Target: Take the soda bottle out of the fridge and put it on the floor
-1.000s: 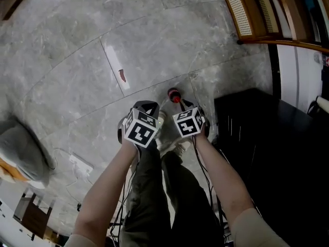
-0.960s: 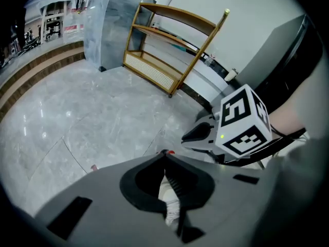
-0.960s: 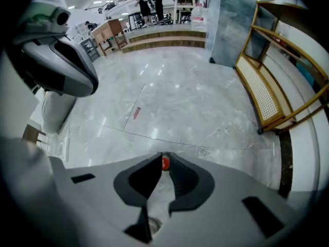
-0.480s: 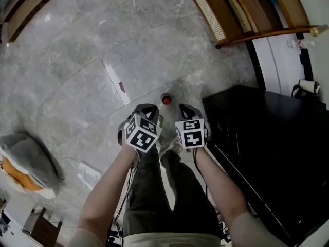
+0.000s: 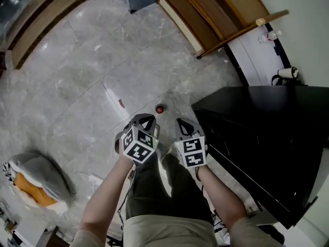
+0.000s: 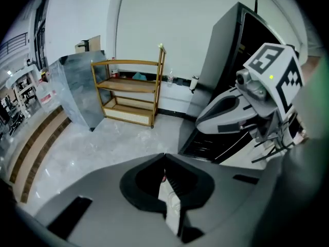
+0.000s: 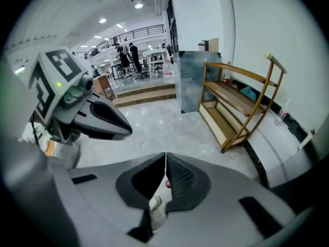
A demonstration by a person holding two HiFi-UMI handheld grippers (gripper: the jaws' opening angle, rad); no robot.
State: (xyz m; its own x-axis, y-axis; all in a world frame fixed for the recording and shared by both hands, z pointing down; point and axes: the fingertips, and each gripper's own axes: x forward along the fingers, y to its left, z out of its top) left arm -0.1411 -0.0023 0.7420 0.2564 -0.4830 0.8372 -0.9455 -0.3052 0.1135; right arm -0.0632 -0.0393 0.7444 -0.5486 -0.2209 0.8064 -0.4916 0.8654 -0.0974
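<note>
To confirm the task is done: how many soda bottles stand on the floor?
1. The red-capped soda bottle stands on the grey floor, just ahead of the left gripper and right gripper, beside the black fridge. Others may be hidden behind the fridge.

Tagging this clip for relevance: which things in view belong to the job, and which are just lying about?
Job: soda bottle, on the floor; black fridge; left gripper and right gripper, both shut and empty.
Lying about: wooden shelf; grey cushion; white strip on the floor.
</note>
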